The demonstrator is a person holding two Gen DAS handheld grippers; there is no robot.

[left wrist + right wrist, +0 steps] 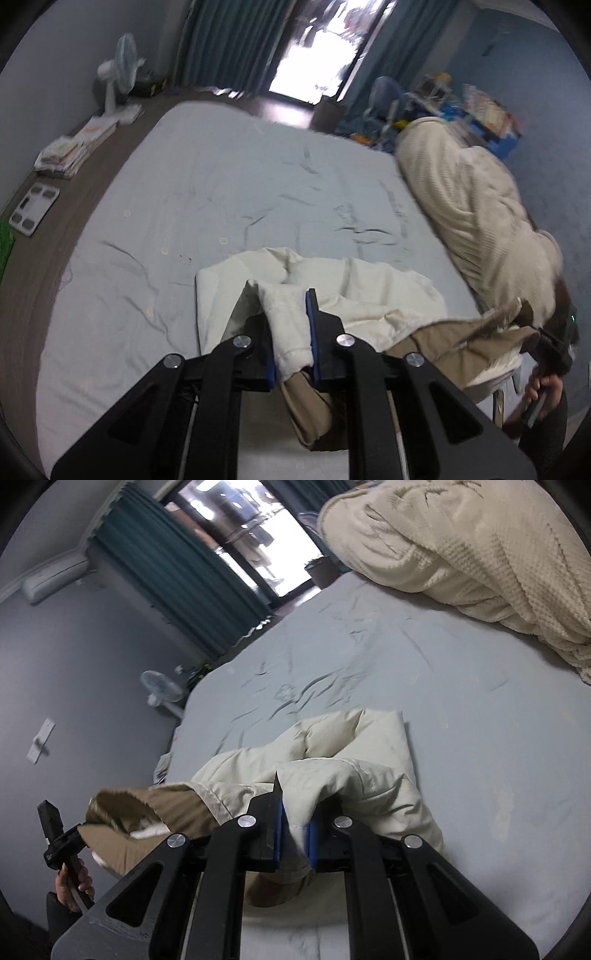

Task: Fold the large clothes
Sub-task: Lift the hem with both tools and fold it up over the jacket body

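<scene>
The cream cloth [291, 332] is hiding the inner faces of the left gripper [291, 328] pads. The brown cloth [317, 413] is running behind the black arms, so its lower end is not showing. The things by the far wall [465, 107] are looking blurry. The bright window [314, 55] is glaring too much to see through. The knit blanket [480, 554] is getting cut off at the right edge.

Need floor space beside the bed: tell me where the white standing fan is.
In the left wrist view the fan stands far left on the floor beside the bed, near the teal curtains.
</scene>
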